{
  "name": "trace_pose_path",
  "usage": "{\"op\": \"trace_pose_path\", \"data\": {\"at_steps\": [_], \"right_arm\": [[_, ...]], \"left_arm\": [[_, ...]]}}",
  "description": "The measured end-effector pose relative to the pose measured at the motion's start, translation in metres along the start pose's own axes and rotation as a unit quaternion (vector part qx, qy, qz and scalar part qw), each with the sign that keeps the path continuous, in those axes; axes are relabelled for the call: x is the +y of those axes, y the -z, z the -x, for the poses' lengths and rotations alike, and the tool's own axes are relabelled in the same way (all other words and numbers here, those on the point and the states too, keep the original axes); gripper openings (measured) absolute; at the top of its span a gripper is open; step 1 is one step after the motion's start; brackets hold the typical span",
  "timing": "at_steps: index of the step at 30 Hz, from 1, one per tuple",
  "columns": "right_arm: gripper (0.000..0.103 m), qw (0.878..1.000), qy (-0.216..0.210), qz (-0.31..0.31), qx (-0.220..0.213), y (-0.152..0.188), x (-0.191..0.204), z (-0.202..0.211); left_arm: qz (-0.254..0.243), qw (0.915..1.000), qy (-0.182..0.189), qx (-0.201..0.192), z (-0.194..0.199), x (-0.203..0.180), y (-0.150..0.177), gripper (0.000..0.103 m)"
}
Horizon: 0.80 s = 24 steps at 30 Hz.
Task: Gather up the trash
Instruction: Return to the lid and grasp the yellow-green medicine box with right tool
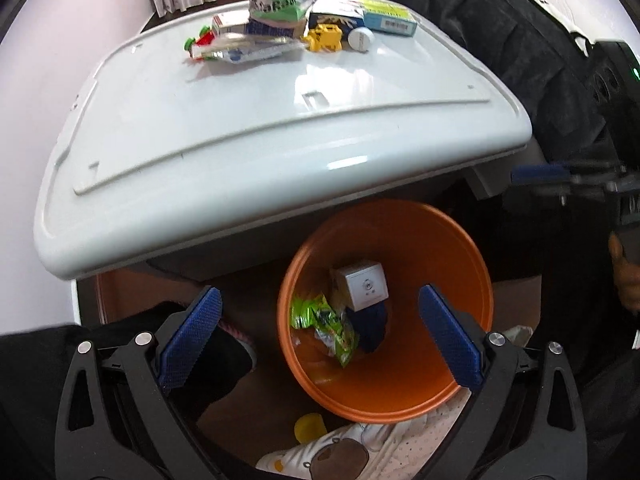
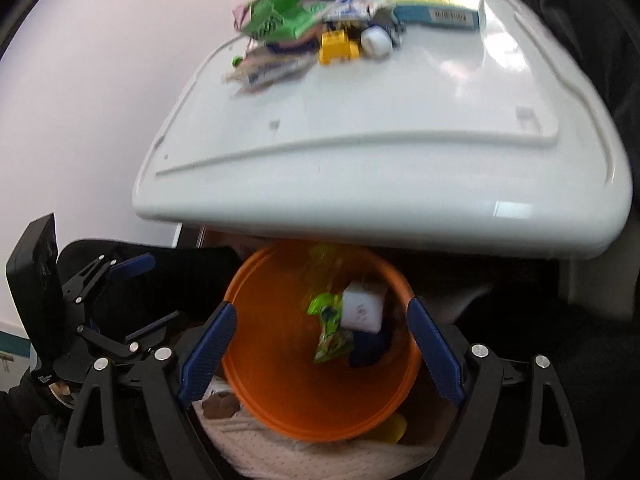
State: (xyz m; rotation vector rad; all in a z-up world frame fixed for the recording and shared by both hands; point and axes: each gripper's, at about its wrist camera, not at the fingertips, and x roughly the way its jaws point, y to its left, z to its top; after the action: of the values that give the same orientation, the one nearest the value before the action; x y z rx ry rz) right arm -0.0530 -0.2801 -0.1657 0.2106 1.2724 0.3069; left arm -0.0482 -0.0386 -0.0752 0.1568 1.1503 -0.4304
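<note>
Progress, done: the orange bin (image 1: pixel 384 392) already holds a white box (image 1: pixel 366 289), a green wrapper (image 1: pixel 320 320) and a dark blue item (image 1: pixel 374 330); these count as collected.

Progress, left: a pile of trash (image 1: pixel 288 24) lies on the white counter (image 1: pixel 248 120), so by this view most of the job remains. It includes a green-and-white packet (image 1: pixel 276 2), a yellow piece (image 1: pixel 325 38), a white cap (image 1: pixel 360 38) and a teal-edged box (image 1: pixel 390 18).

Left tool (image 1: pixel 320 336): jaws spread wide, nothing between the blue pads (image 1: pixel 192 340); it hangs above the bin mouth, pointing steeply down.

Right tool (image 2: pixel 320 348): jaws likewise apart and empty, also over the bin; the picture is blurred.

Bin relative to tools: directly beneath both, its rim spanning the gap between each pair of pads.

Remaining trash relative to tools: ahead of and above the fingertips, at the far end of the counter, well apart from both.

Neighbouring tool: the left one shows at the lower left of the right wrist view, just beside the right one.

Next step, judged: either tool must travel forward over the counter edge to reach the pile.
</note>
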Motion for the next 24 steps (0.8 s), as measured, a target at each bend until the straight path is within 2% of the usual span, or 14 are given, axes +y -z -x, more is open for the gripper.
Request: {"op": "trace_pose_path", "data": {"at_steps": [5, 11, 13, 15, 18, 21, 24], "right_arm": [[0.088, 0.998, 0.021, 0.046, -0.025, -0.054, -0.009, 0.014], [0.088, 0.991, 0.077, 0.104, -0.033, -0.127, -0.025, 0.013], [0.092, 0.986, 0.099, 0.131, -0.035, -0.153, -0.03, 0.012], [0.098, 0.977, 0.127, 0.167, -0.039, -0.178, -0.033, 0.009], [0.098, 0.953, 0.176, 0.246, -0.031, -0.218, -0.037, -0.003], [0.098, 0.933, 0.189, 0.305, 0.008, -0.249, -0.044, -0.023], [0.098, 0.919, 0.193, 0.339, 0.051, -0.275, -0.052, -0.042]], "left_arm": [[-0.004, 0.9994, -0.019, -0.028, 0.009, 0.011, -0.028, 0.096], [-0.024, 0.9959, -0.055, -0.068, 0.013, 0.023, -0.074, 0.096], [-0.027, 0.9948, -0.058, -0.079, 0.011, 0.027, -0.09, 0.096], [-0.024, 0.9944, -0.056, -0.086, 0.007, 0.031, -0.102, 0.096], [-0.01, 0.9957, -0.047, -0.079, -0.006, 0.034, -0.11, 0.096], [-0.006, 0.9972, -0.037, -0.065, -0.016, 0.035, -0.113, 0.096], [-0.024, 0.9968, -0.05, -0.057, -0.022, 0.031, -0.112, 0.096]]}}
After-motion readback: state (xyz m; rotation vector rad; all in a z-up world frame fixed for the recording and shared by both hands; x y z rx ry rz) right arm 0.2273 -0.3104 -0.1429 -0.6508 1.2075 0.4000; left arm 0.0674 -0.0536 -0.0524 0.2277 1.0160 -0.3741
